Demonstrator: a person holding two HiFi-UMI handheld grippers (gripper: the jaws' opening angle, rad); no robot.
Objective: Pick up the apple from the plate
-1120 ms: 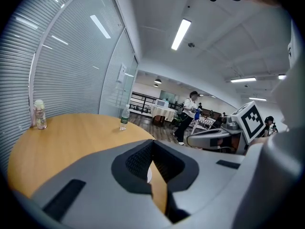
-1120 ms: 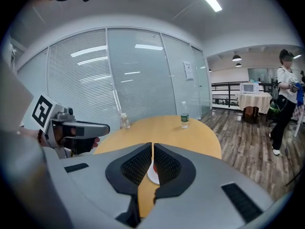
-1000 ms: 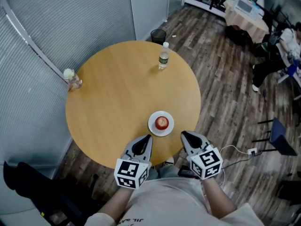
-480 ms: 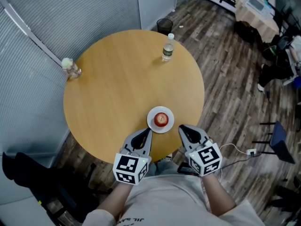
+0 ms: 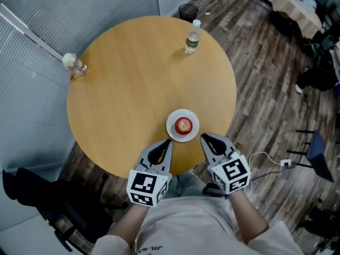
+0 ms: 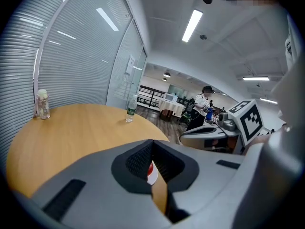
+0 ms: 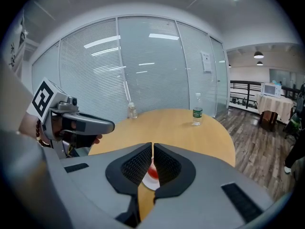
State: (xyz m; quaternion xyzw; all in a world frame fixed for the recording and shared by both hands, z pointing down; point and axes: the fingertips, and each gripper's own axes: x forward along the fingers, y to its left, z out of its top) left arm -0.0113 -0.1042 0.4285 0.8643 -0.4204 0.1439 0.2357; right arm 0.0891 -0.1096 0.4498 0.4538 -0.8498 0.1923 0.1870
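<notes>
A red apple (image 5: 184,125) rests on a small white plate (image 5: 174,132) near the front edge of the round wooden table (image 5: 133,84). My left gripper (image 5: 167,142) hovers just in front of the plate and to its left, jaws shut and empty. The right gripper (image 5: 203,137) hovers in front and to its right, also shut and empty. In the left gripper view only a sliver of the apple (image 6: 150,168) shows past the closed left gripper (image 6: 152,144). The right gripper view shows the apple (image 7: 152,170) and plate (image 7: 150,183) behind the closed right gripper (image 7: 152,147).
A water bottle (image 5: 193,37) stands at the far side of the table and a small jar (image 5: 72,66) at its left edge by the blinds. A bin (image 5: 188,10) sits beyond the table. A cable and power strip (image 5: 286,163) and a chair (image 5: 317,154) lie to the right.
Both grippers have sunk a little and stay on either side of the plate's near edge. The head view has shifted, so the table sits higher in the picture. Jaws stayed shut.
</notes>
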